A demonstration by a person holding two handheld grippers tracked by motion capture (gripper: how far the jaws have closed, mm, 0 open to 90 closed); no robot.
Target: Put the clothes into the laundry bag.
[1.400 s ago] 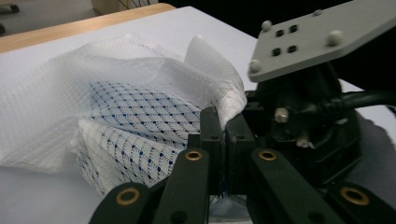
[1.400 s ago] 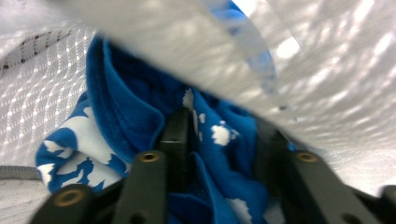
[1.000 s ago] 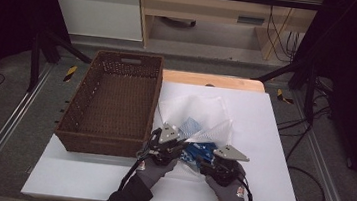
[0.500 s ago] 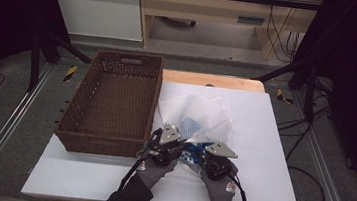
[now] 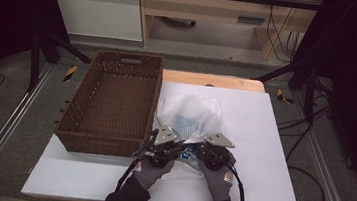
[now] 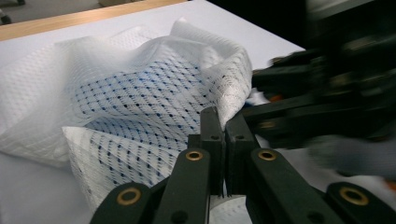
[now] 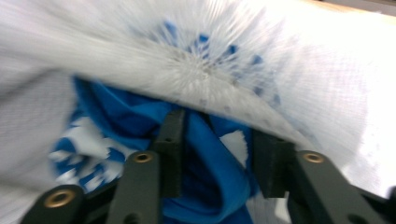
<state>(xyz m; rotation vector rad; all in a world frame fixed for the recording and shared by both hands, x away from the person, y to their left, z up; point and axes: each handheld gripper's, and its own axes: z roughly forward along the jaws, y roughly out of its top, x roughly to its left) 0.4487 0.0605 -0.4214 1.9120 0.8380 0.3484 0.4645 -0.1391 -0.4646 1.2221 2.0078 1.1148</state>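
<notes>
- Risk: the left gripper point(image 6: 223, 140) has its jaws pressed together on the edge of the mesh bag point(image 6: 140, 88), and the pinch looks thin. A hard tug could pull the mesh free and let the mouth fall shut over the cloth point(image 7: 205, 154).
- Risk: the right gripper point(image 7: 219, 154) has its jaws partway apart with the blue cloth bunched between them at the bag's mouth; they have just been opening. With the pads not clearly pressing, the cloth may slip or only half move when the hand shifts.
- Risk: a jaw tip could snag the mesh and drag the bag along with the cloth.
- Where things lie: in the high view the bag point(image 5: 190, 117) sits on the white board point(image 5: 271, 155), just ahead of both grippers, the cloth point(image 5: 188, 154) between them; the basket point(image 5: 111, 98) stands beside the left gripper point(image 5: 164, 142), on its outer side.
- Pose: both gloved hands rest low near the board's near edge, close together, with the right gripper point(image 5: 214, 147) angled inward toward the left.
</notes>
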